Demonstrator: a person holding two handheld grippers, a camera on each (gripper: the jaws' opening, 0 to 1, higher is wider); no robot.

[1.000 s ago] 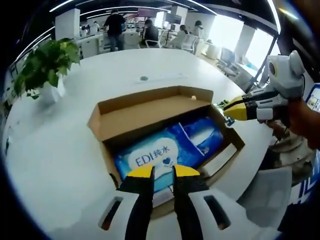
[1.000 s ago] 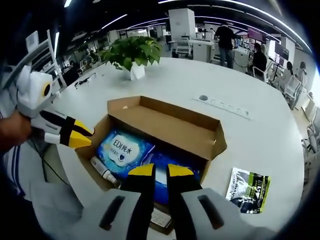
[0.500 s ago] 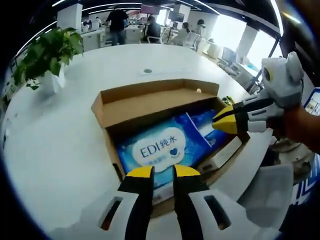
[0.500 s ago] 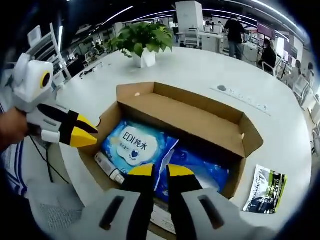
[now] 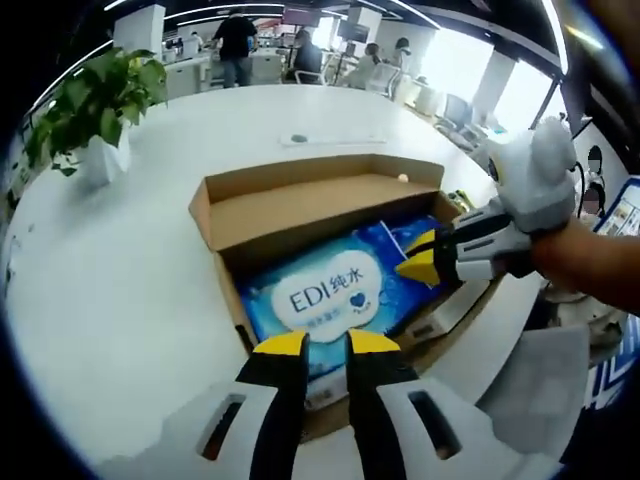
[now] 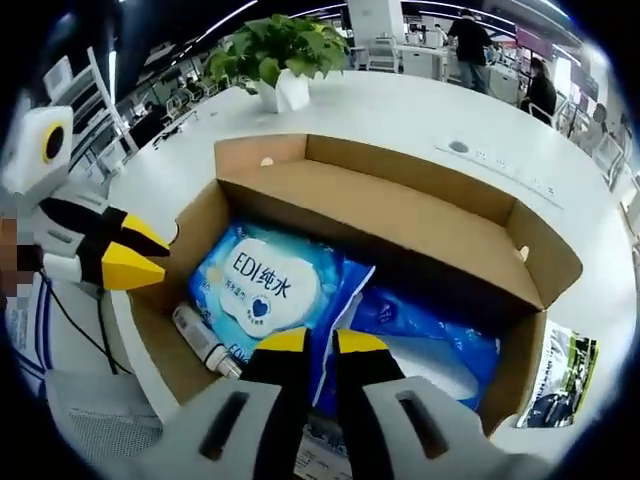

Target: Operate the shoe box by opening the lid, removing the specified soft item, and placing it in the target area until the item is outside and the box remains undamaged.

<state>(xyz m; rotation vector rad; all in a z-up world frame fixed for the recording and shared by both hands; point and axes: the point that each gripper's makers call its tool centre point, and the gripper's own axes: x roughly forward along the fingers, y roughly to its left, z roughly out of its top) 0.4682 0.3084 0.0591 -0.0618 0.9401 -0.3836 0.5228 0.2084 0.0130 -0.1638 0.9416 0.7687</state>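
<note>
Both grippers have closed in on the shoe box [image 6: 400,215] over the last second, its lid already open. The right gripper [image 5: 418,262], jaws nearly closed on nothing, now hovers inside the box over the wipes pack [image 5: 325,295]. The left gripper [image 6: 132,255], jaws slightly parted and empty, waits just outside the box's near wall. Grasping appears imminent; the pack lies flat inside the box.

In the left gripper view, the right gripper [image 5: 418,262] is moving in from the right edge toward frame centre, its yellow tips now over the blue wipes pack [image 5: 325,300] inside the shoe box [image 5: 300,205]; contact cannot be confirmed. In the right gripper view, the shoe box [image 6: 400,215] is growing larger as the camera closes in.
</note>
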